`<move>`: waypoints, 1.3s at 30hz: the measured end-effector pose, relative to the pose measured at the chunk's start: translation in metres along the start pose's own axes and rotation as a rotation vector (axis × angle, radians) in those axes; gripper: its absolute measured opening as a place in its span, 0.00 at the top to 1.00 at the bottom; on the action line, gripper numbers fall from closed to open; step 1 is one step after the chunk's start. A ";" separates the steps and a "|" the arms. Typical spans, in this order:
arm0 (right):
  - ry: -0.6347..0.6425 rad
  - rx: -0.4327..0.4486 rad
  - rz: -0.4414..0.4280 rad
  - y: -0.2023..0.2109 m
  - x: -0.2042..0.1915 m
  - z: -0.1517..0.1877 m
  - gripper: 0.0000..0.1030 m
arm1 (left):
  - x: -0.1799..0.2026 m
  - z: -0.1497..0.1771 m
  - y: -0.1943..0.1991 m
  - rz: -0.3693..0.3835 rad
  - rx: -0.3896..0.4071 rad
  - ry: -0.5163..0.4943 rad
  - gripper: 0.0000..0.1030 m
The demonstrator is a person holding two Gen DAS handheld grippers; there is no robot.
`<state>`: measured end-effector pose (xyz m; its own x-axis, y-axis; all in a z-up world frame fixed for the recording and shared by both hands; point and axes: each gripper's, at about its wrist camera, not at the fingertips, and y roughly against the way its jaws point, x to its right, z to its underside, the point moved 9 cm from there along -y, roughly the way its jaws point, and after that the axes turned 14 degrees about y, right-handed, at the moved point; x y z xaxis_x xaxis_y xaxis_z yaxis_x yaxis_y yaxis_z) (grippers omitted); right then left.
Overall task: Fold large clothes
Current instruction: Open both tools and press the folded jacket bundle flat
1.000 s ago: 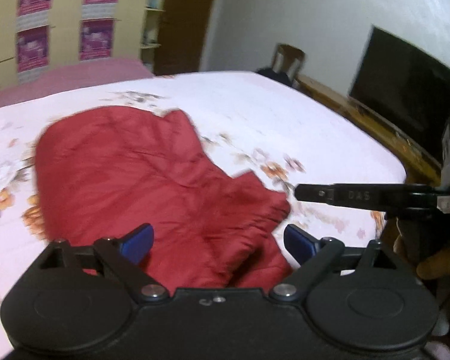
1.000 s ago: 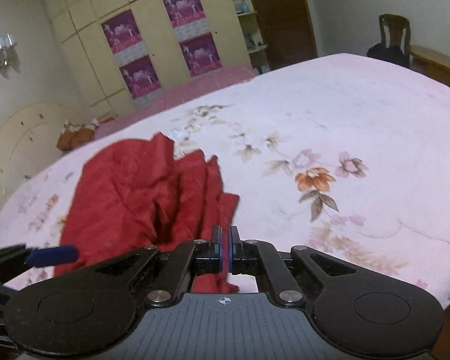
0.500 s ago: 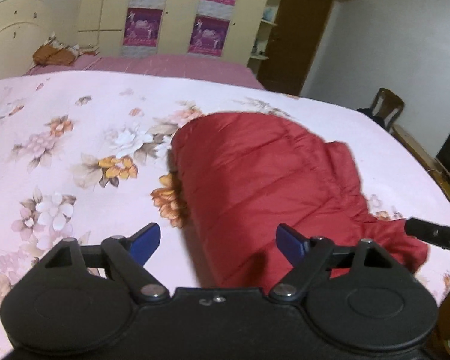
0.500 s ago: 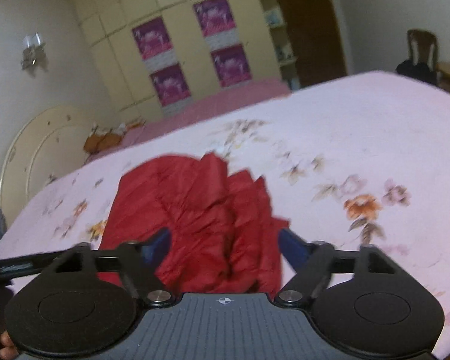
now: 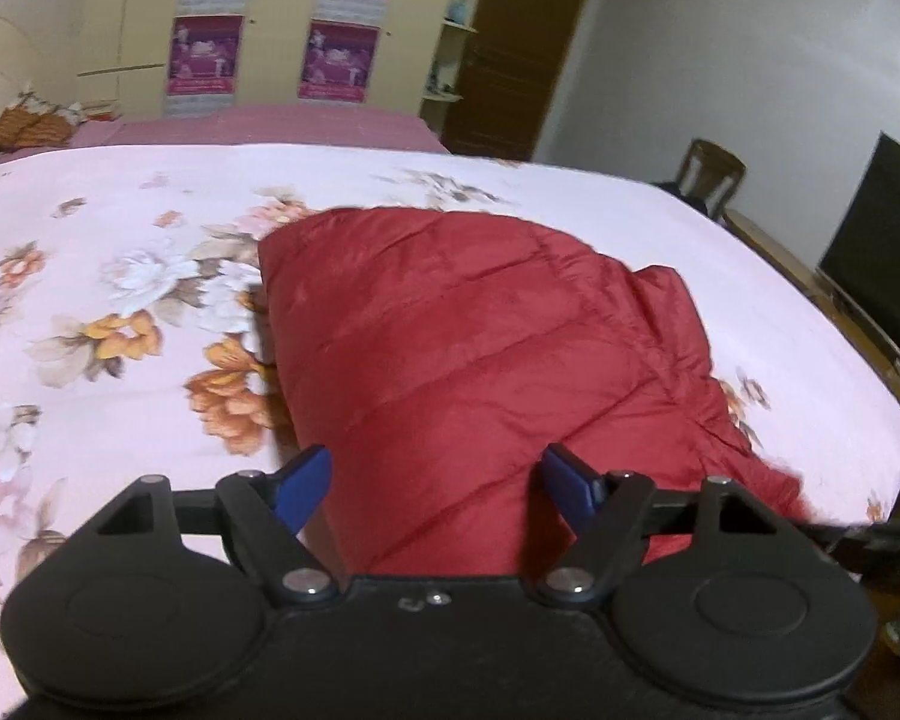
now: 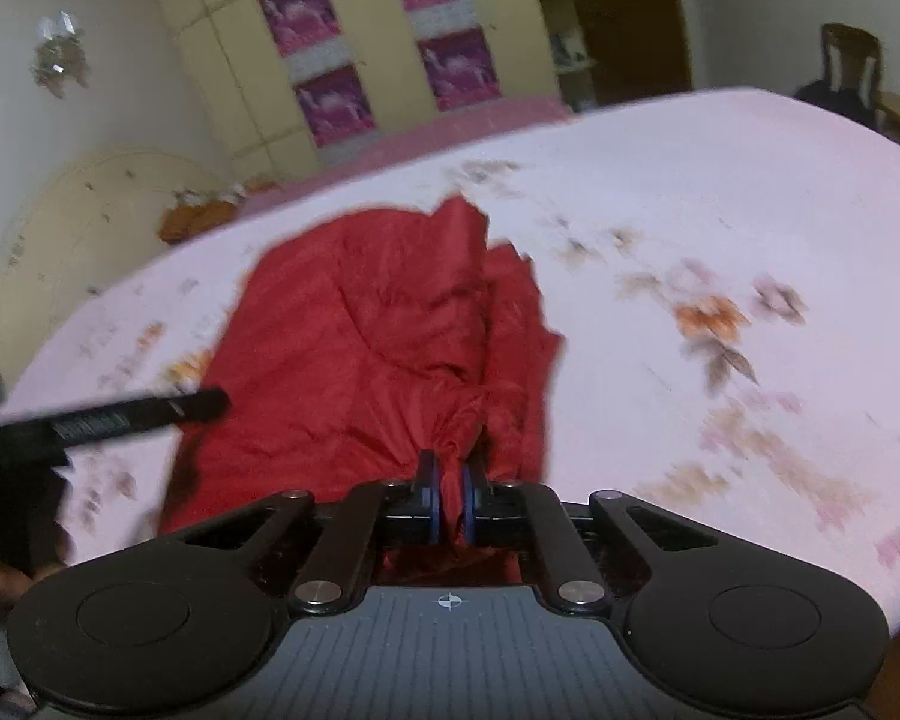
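Pinching jacket [image 6: 390, 324] hem at frame bottom, R gripper [image 6: 448, 501] just closed; L gripper [image 5: 435, 483], spread & closing, should bite deep before lifting.

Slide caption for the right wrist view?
Right tongs pinch a bunched fold of the red jacket on the floral bedsheet.

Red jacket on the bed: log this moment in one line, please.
item: red quilted jacket on floral bedsheet | right gripper: just closed, pinching bunched jacket fabric | left gripper: open over jacket, not gripping

Left gripper [image 5: 435, 483] fingers spread, right gripper [image 6: 448, 501] fingers apparently pinched together
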<state>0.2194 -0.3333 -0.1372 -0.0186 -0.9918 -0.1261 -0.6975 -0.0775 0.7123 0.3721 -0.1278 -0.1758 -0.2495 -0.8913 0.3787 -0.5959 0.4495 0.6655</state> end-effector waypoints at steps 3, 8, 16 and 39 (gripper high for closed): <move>-0.047 -0.081 0.037 -0.024 0.016 0.025 0.94 | 0.000 0.009 -0.015 -0.007 -0.039 0.010 0.21; -0.063 -0.132 0.076 -0.039 0.032 0.041 1.00 | -0.009 0.014 -0.026 -0.027 -0.065 0.032 0.17; -0.100 0.014 0.164 -0.002 0.063 -0.002 1.00 | 0.005 0.012 -0.024 -0.048 -0.065 -0.013 0.17; 0.149 0.106 -0.043 -0.095 -0.006 -0.130 1.00 | 0.010 0.005 -0.028 -0.082 -0.130 -0.015 0.17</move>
<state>0.3791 -0.3332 -0.1140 0.1135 -0.9925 -0.0454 -0.7673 -0.1166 0.6305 0.3826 -0.1497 -0.1942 -0.2158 -0.9256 0.3110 -0.5112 0.3784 0.7717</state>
